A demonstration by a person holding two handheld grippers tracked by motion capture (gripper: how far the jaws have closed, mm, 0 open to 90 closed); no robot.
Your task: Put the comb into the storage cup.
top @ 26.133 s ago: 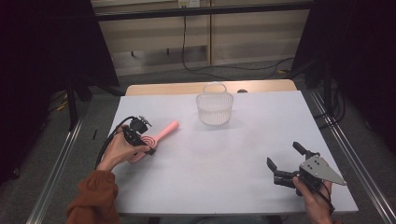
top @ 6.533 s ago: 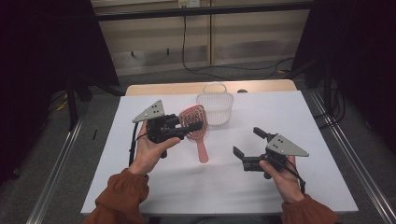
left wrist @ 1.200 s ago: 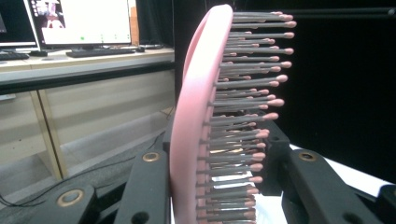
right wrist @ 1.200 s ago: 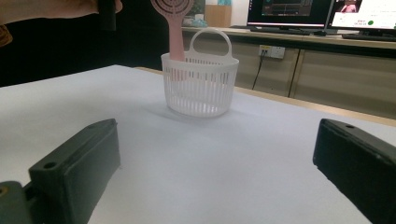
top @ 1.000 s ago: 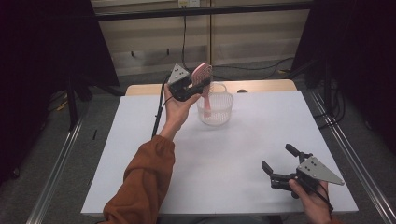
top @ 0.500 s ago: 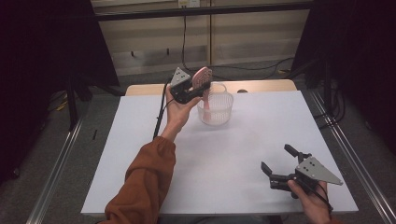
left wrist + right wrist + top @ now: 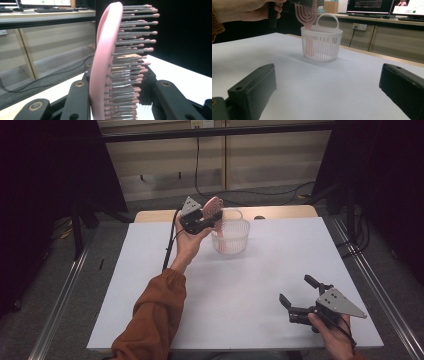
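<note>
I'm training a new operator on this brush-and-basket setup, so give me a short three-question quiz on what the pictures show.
1. True or false: the handle of the pink hairbrush is down inside the white basket.
2. Which gripper holds the brush? A) left gripper B) right gripper C) neither
3. Fill in: between the right gripper's fingers there is ____.

Key:
1. True: in the right gripper view the handle shows through the basket's slats.
2. A: it grips the brush by its head.
3. Nothing: its fingers stand apart above the white table.
</note>
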